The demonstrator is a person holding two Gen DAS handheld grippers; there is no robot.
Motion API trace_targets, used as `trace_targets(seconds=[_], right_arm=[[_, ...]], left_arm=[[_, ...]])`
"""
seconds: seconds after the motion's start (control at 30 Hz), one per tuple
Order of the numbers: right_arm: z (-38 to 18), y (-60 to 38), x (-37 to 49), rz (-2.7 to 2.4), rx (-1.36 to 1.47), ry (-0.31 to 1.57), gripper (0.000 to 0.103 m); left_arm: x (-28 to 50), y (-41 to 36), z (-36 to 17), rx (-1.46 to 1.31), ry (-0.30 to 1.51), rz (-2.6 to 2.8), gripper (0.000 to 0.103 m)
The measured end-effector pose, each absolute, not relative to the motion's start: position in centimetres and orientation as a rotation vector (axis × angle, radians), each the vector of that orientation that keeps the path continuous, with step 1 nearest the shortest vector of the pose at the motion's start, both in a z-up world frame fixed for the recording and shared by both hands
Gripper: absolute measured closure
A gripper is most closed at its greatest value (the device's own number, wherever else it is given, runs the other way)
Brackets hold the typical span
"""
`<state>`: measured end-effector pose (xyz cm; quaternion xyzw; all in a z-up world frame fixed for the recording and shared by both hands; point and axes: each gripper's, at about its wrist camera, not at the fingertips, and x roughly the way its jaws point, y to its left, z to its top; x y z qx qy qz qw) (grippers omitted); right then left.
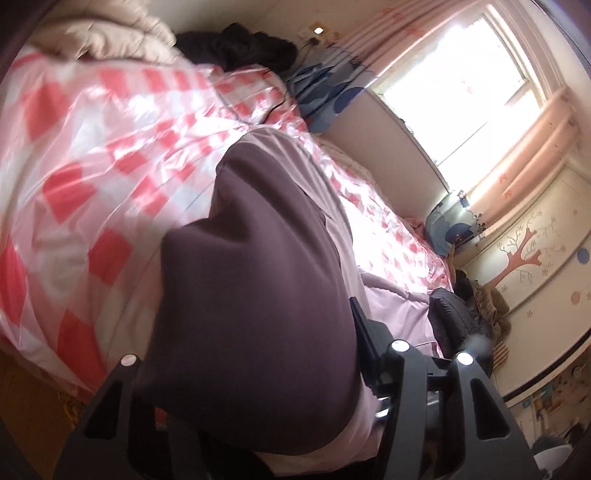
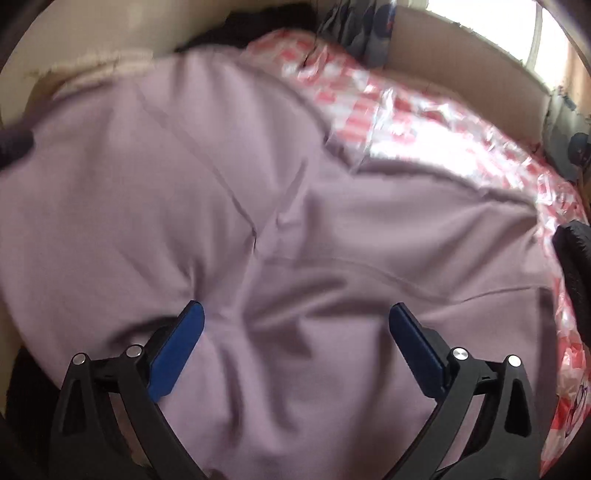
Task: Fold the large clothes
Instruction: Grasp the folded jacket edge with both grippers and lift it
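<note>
Up close, the right gripper (image 2: pixel 295 350) hangs with its two blue-padded fingers (image 2: pixel 181 347) spread wide apart and nothing between them, poised just above the large mauve-lilac cotton garment (image 2: pixel 258 192), which lies spread and creased across the bed; whether the tips touch the cloth cannot be told from the blur. Beyond the garment, toward the upper right, the glossy pink-and-white checked bed cover (image 2: pixel 417 110) shows, and a dark blue patterned pillow (image 2: pixel 354 33) sits at the far edge near the bright window. In the left wrist view, the left gripper (image 1: pixel 258 369) has a thick fold of the same garment (image 1: pixel 251 280), looking darker purple in shadow, bunched over and between its black fingers; the fingertips are hidden under the cloth, so I cannot tell whether they are clamped on it. Past that fold the checked cover (image 1: pixel 92 155) stretches away, with a cream quilted duvet (image 1: pixel 110 33) and a black heap of clothing (image 1: pixel 240 44) at the far end
</note>
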<state>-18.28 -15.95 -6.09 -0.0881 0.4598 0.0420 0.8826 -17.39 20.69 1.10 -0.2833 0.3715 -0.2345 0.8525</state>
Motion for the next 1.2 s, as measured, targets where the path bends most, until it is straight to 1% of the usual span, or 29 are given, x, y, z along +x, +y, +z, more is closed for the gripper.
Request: trace_targets(seconds=[0.03, 0.07, 0.13, 0.3, 0.37, 0.4, 0.53, 0.6, 0.7, 0.77, 0.87, 0.93, 1.03, 1.1, 1.17, 1.2], right_arm=[[-7.0, -15.7, -18.2, 0.082, -0.208, 0.938, 0.006], [-7.3, -15.7, -18.3, 0.083, -0.215, 0.920, 0.006], [-6.7, -16.0, -18.6, 0.092, -0.186, 0.933, 0.006], [-4.1, -19.9, -19.4, 0.163, -0.048, 0.945, 0.006], [-2.5, -23.8, -21.8, 0.225, 0.125, 0.895, 0.006], [-1.9, -26.7, -23.0, 0.267, 0.267, 0.865, 0.006], [-0.9, -37.9, -27.8, 0.333, 0.713, 0.728, 0.006], [-1.0, -43.0, -29.8, 0.315, 0.829, 0.681, 0.006], [-0.6, -48.9, -32.1, 0.273, 0.924, 0.637, 0.006], [0.8, -51.3, -32.9, 0.238, 0.911, 0.616, 0.006], [4.1, -52.7, -31.2, 0.245, 0.831, 0.616, 0.006], [6.6, -51.4, -28.5, 0.279, 0.718, 0.678, 0.006], [9.4, -46.8, -21.2, 0.284, 0.441, 0.841, 0.006], [8.9, -42.3, -16.6, 0.272, 0.260, 0.977, 0.006], [6.0, -39.2, -13.7, 0.183, 0.077, 1.106, 0.006], [4.7, -38.3, -13.9, 0.170, 0.068, 1.123, 0.006]], left_arm=[[-17.4, 19.9, 1.5, -0.598, 0.782, -0.519, 0.056], [-17.8, 18.8, 2.3, -0.575, 0.758, -0.537, 0.056], [-18.4, 16.7, 4.1, -0.508, 0.711, -0.578, 0.059], [-19.0, 10.5, 8.2, -0.357, 0.634, -0.677, 0.059], [-19.3, 7.2, 9.3, -0.277, 0.619, -0.713, 0.059], [-19.4, 5.5, 9.5, -0.232, 0.615, -0.728, 0.059], [-20.9, -2.5, 8.9, -0.059, 0.611, -0.802, 0.059], [-21.9, -6.8, 7.9, 0.015, 0.613, -0.841, 0.059], [-23.7, -12.8, 5.3, 0.158, 0.607, -0.883, 0.059], [-25.2, -15.7, 3.5, 0.265, 0.574, -0.888, 0.059], [-27.3, -18.2, 1.6, 0.391, 0.530, -0.890, 0.059], [-27.9, -18.6, 0.9, 0.443, 0.512, -0.889, 0.058], [-28.8, -18.5, 0.3, 0.520, 0.481, -0.889, 0.055], [-29.4, -18.6, 0.4, 0.557, 0.471, -0.903, 0.054], [-29.5, -17.5, 0.7, 0.581, 0.476, -0.940, 0.052], [-30.1, -17.0, 1.1, 0.595, 0.494, -0.961, 0.052]])
